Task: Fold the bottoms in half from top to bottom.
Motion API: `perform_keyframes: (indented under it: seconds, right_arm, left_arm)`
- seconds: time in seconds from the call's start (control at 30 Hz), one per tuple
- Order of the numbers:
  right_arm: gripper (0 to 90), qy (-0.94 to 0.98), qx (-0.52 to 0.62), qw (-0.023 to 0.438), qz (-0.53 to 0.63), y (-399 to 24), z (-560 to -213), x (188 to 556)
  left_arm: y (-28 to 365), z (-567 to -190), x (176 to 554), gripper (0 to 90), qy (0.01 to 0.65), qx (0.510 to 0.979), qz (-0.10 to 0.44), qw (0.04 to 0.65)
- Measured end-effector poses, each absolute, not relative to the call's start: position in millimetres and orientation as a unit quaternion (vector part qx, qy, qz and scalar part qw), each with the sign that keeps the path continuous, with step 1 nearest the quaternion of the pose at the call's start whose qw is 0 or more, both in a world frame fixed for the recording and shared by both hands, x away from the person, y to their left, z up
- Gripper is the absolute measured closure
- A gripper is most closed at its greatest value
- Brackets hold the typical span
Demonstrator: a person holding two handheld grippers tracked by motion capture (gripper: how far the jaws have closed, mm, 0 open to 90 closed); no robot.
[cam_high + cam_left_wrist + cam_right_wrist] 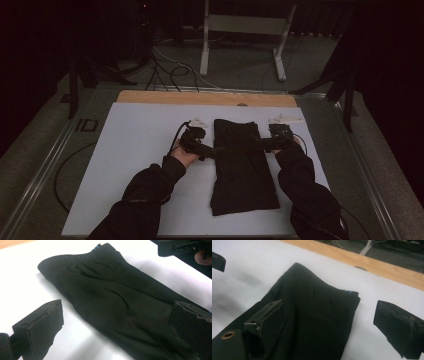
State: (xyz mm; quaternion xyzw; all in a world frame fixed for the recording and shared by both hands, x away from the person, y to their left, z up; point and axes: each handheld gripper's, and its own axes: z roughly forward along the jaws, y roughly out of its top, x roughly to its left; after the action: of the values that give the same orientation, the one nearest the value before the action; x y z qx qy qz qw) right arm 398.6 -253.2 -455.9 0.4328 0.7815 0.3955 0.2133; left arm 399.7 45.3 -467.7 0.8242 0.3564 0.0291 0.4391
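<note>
While flanking folded black garment [242, 165], left claw [212, 151] and right claw [264, 145] gape wide (forearms extended).

A dim room: grey carpeted floor [240, 65] across the top of the frame, a white metal frame stand [245, 25] at upper centre, black cables [170, 70] at upper left.

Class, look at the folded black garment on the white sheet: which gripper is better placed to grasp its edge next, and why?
Probably the right gripper: one open jaw is over the black garment and one over the white sheet, straddling its edge. The left gripper straddles similarly, so it is close.
</note>
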Motion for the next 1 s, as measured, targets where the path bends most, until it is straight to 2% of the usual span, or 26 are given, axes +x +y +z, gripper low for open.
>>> perform_keyframes:
  seconds: [0.3,0.77,1.0]
  right_arm:
    - [9.7,0.785,0.446,0.201,0.38,-258,-473,412]
    - [13.2,0.778,0.483,0.182,0.359,-265,-492,439]
    - [18.9,0.778,0.487,0.183,0.352,-264,-500,453]
  left_arm:
    - [41,-478,422,0.0,0.373,0.818,0.044,0.436]
    - [34,-502,458,0.0,0.414,0.812,0.008,0.411]
    - [30,-513,467,14.2,0.424,0.811,0.028,0.401]
